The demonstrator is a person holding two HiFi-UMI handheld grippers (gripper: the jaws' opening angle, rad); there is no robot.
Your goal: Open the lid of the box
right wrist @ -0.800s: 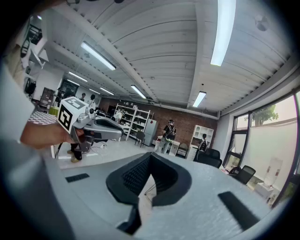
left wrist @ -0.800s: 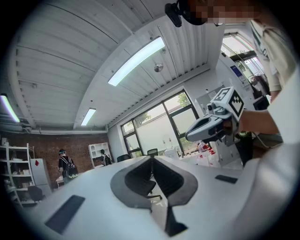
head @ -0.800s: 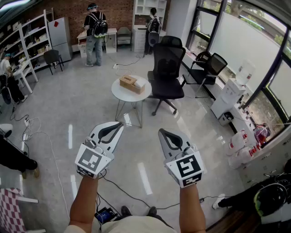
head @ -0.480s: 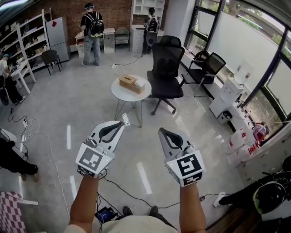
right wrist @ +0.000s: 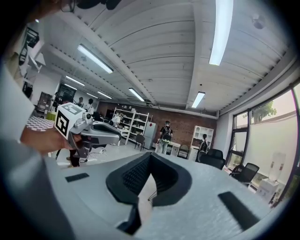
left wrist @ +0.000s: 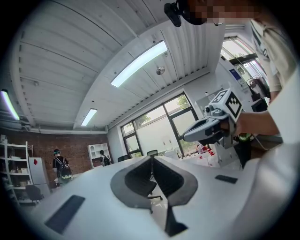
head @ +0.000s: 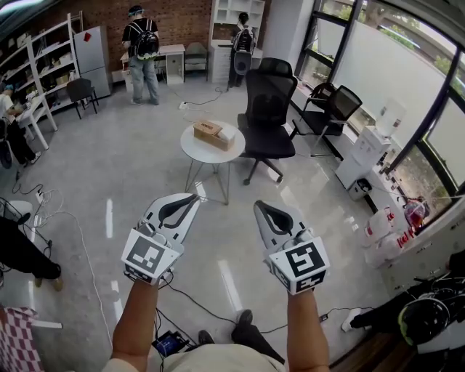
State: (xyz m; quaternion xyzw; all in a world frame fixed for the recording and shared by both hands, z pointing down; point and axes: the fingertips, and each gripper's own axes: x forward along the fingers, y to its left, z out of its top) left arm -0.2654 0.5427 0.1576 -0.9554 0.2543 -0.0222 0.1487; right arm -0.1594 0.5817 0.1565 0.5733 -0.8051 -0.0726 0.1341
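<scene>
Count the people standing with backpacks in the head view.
2. One backpack wearer stands by the desk at the brick wall; the second backpack wearer faces the white shelves further right. Others may be hidden.

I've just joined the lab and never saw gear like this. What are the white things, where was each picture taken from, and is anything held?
A person holds a tool in each hand: the left gripper and the right gripper, each carrying a marker cube. The head view comes from a camera on the person's head, looking down at both. Each gripper view comes from a camera riding on that tool, looking along its fingers. Both pairs of fingers are closed, with nothing between them. Ahead, a box sits on a round table, untouched.
</scene>
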